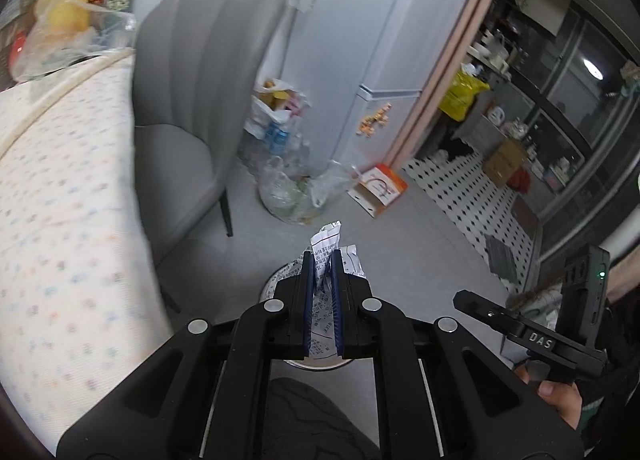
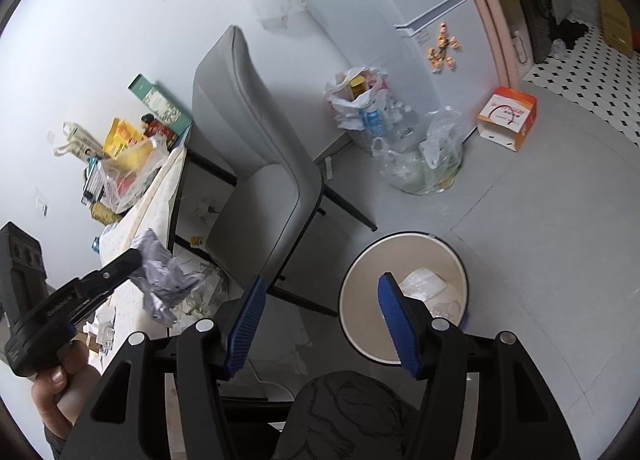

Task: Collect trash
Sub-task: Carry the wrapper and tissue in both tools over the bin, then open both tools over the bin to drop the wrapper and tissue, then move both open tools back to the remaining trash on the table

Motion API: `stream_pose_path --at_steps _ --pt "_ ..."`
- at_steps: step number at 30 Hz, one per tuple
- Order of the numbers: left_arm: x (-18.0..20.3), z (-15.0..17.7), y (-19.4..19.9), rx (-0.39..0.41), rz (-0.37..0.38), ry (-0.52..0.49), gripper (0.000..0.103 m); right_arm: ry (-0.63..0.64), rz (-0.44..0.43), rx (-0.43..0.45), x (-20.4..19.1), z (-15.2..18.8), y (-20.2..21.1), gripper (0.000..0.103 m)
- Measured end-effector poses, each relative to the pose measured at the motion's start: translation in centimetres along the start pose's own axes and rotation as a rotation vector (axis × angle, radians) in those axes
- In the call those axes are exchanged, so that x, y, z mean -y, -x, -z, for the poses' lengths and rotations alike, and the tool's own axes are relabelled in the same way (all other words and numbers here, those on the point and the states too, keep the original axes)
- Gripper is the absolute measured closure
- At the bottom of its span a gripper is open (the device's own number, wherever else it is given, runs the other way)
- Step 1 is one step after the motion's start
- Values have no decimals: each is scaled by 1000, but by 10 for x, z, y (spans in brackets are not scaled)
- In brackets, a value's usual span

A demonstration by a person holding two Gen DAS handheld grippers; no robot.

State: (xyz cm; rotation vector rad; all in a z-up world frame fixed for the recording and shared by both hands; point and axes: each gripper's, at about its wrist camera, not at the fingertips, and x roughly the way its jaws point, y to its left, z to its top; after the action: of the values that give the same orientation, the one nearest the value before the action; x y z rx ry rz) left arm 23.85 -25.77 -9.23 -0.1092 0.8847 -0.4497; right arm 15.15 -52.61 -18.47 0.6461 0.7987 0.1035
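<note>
- Left gripper: jaws clamped on a crumpled receipt; paper sticks out past the tips.
- Right gripper: jaws apart, nothing between them, hanging above the bin near its rim.
- Bin: on the floor just in front of the grey chair; some pale scraps already inside.
- Left gripper sits to the chair side of the bin, not yet over it.
- Judgement: carry the receipt over the middle of the bin's mouth before releasing; a light paper could drift past the rim.
</note>
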Motion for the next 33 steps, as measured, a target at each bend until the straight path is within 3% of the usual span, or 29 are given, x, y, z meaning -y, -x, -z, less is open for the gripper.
stream_pose_path --at_steps 3,5,6,7,17,25,28,33 --pt "14 -3 -13 -23 34 -8 90 -16 7 22 10 -3 13 44" --pt "21 -6 -21 -33 67 -8 59 -23 12 34 14 -3 19 44" --pt "23 -7 -22 -20 77 -5 30 -25 13 38 16 -5 22 44" --pt "24 -6 -19 13 70 -2 21 -27 16 42 18 -5 25 44" --pt "4 -3 8 50 16 2 10 -14 0 28 8 -3 22 43" --pt "-39 2 58 105 -71 60 6 64 -36 36 -34 1 21 13" --pt "-57 8 77 132 -116 75 6 97 -51 36 -56 4 17 7" --pt "-89 20 107 168 -178 104 6 142 -64 1 -90 10 8 7"
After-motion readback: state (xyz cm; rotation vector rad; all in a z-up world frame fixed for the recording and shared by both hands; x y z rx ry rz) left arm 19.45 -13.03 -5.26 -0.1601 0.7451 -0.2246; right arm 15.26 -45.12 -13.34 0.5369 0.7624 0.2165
